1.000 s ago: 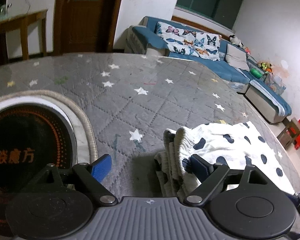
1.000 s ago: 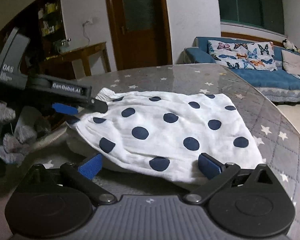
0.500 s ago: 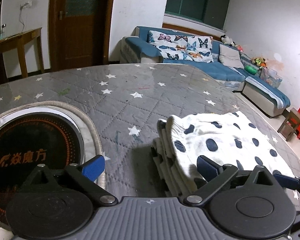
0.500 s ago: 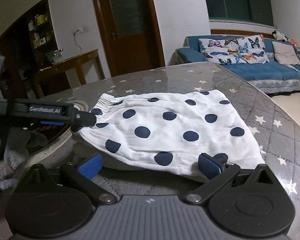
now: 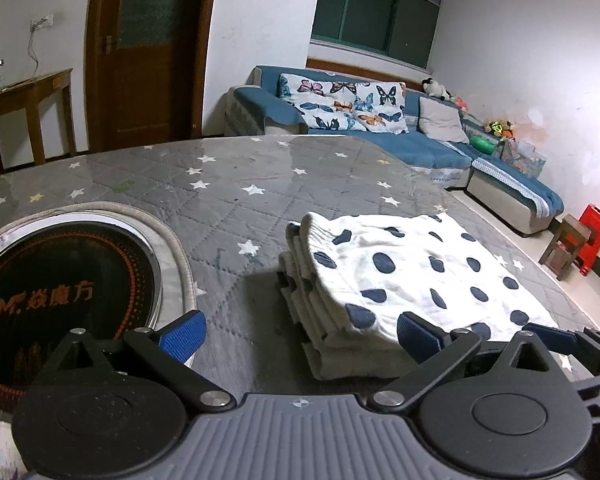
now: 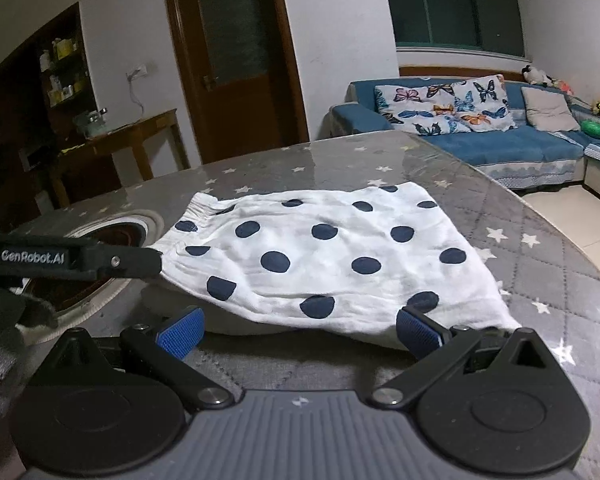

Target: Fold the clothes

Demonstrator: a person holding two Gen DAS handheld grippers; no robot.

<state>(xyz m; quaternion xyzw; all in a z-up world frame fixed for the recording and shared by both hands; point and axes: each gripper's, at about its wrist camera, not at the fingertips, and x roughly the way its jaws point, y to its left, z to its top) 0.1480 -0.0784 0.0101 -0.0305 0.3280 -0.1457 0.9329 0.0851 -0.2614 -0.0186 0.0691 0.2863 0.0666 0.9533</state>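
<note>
A white garment with navy polka dots [image 5: 412, 280] lies folded in several layers on the grey star-patterned table cover [image 5: 228, 208]; it also shows in the right wrist view [image 6: 320, 256]. My left gripper [image 5: 300, 334] is open and empty, just short of the garment's near left corner. My right gripper [image 6: 298, 330] is open and empty, at the garment's near edge. The left gripper's finger [image 6: 100, 260] reaches the garment's left edge in the right wrist view; the right gripper's fingertip [image 5: 556, 334] shows at the garment's near right edge.
A round black induction hob [image 5: 60, 292] with a pale rim is set into the table at the left. A blue sofa [image 5: 420, 140] with butterfly cushions stands beyond the table's far edge. A wooden door [image 6: 236, 60] and side table [image 6: 132, 136] are behind.
Both grippers have drawn back from the garment and risen a little. The left gripper no longer has cloth between its fingers. The garment lies flatter and still.
</note>
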